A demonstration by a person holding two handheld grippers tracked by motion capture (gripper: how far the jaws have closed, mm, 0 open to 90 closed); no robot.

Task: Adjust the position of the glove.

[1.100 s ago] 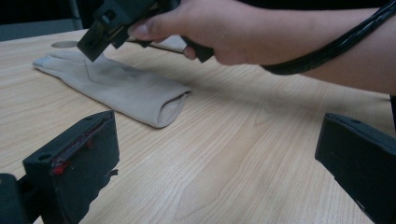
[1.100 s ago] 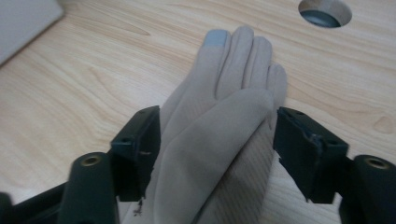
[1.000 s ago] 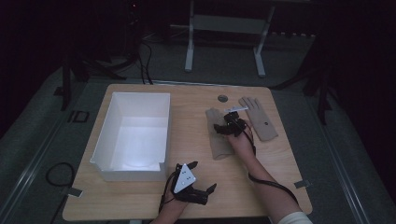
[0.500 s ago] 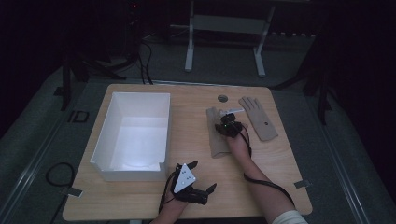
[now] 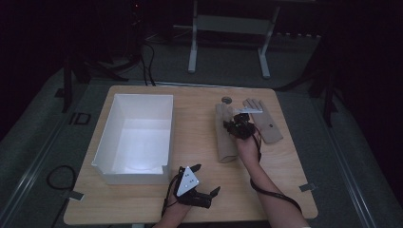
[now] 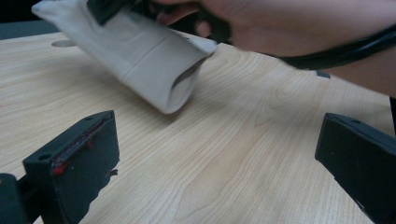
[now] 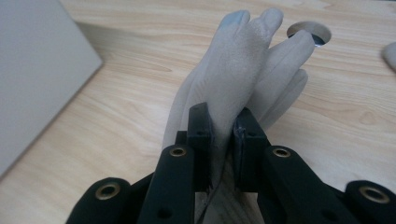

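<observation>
Left gripper: near table edge, resting on the wood; jaws spread wide, nothing between them; grey plate on top.
Left gripper view: both black jaws stand far apart over bare wood; the glove's cuff end lies beyond them, open mouth facing the camera.
Table: light wood, rectangular; round hole near far edge.
Box: white, open-topped, on left half of table; well apart from both grippers.
Right hand: forearm comes in from bottom right, cable trailing along it.
Right gripper: over the mid-right of table; jaws have just been closing, now pinching glove fabric between the pads.
Glove: pale grey, held; fabric bunched between the jaws, its fingers pointing toward the hole; in the high view it runs lengthwise from cuff near the hand to fingers far.
Second glove: flat on table, just right of the right gripper, palm spread, fingers toward far edge.
Floor: grey, dim; metal stand legs beyond table.
</observation>
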